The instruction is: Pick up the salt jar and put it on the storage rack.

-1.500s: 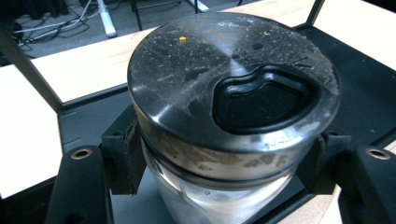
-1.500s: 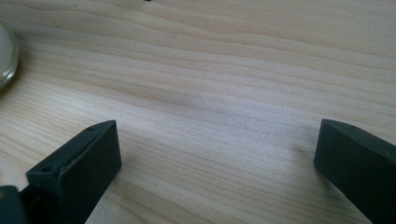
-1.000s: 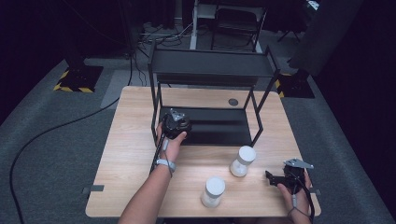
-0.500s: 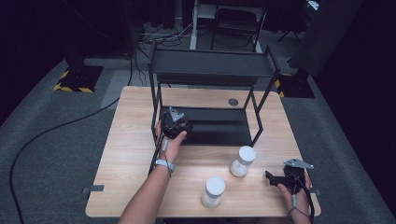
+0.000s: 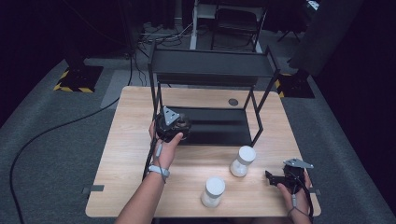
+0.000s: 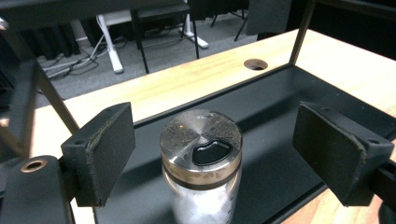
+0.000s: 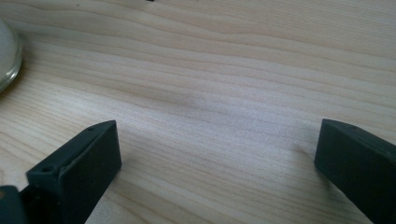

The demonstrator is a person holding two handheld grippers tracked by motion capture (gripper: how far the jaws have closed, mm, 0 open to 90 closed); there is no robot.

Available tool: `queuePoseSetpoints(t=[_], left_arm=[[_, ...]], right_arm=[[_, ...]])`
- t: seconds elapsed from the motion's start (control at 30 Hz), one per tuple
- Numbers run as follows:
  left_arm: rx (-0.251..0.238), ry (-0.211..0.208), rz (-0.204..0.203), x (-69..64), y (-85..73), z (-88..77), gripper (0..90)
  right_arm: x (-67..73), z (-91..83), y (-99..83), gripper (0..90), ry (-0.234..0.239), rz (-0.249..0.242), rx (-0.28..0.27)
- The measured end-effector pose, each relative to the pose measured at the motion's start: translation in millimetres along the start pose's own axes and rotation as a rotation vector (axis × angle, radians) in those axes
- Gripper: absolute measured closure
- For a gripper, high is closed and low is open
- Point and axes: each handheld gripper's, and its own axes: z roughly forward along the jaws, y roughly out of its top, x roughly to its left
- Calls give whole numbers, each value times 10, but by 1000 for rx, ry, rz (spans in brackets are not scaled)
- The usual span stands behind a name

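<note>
A glass shaker [image 6: 201, 147] with a metal lid stands upright on the black lower tray [image 5: 219, 128] of the rack. My left gripper [image 5: 173, 125] hovers at the tray's left end. Its jaws have just been opening, and the shaker stands between the pads [image 6: 100, 149] with a gap on each side. My right gripper [image 5: 271, 177] rests low over the table's front right corner, open, with bare wood between its pads [image 7: 79, 163]. Two white-lidded jars [image 5: 243, 161] [image 5: 213, 191] stand on the table in front of the rack.
The black two-level rack [image 5: 212, 67] takes up the back half of the wooden table [image 5: 130, 140], its thin posts flanking the tray. A round cable hole [image 5: 233, 101] lies behind the tray. The rim of one jar [image 7: 7, 56] sits at the left edge of the right gripper view.
The left hand and its gripper have shifted slightly back toward the table's front. The right hand and both white jars have stayed put.
</note>
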Motion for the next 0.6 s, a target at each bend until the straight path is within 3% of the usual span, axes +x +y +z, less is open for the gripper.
queuePoseSetpoints(t=[0.4, 0.6], left_arm=[[-46, -12, 21, 36, -9, -389, 124], [-37, -23, 24, 75, -17, -532, 117]], right_arm=[[0, 1, 1, 3, 0, 0, 0], [1, 1, 1, 3, 0, 0, 0]])
